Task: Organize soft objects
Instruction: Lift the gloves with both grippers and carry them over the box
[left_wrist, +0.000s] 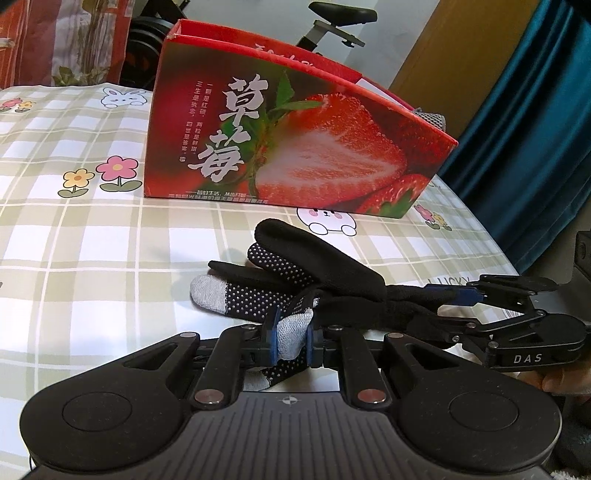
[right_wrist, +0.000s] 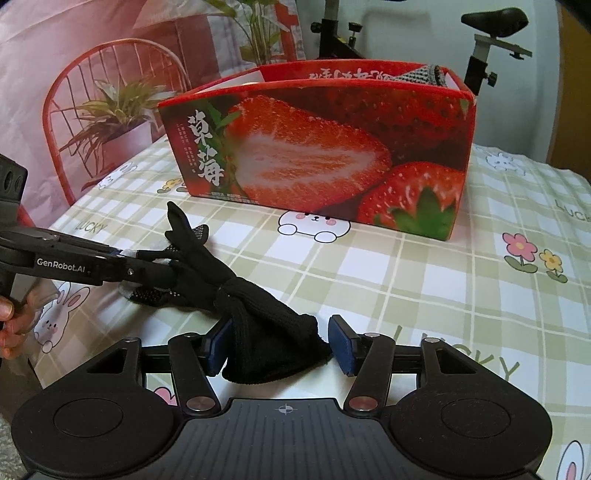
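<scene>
Left gripper (left_wrist: 290, 341) jaws pinching glove (left_wrist: 295, 273) fingertip; right gripper (right_wrist: 282, 345) jaws spread around cuff. Strawberry box (left_wrist: 288, 136) beyond on worktop (left_wrist: 92, 258).

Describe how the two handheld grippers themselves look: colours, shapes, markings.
Both are matte black. The left gripper and right gripper each have a ribbed grey base with a crosshair mark, two round domed pods, silver rivets on slotted linkage bars, and blue-padded fingers. Side lettering reads "GenRobot.AI" and "DAS".
</scene>
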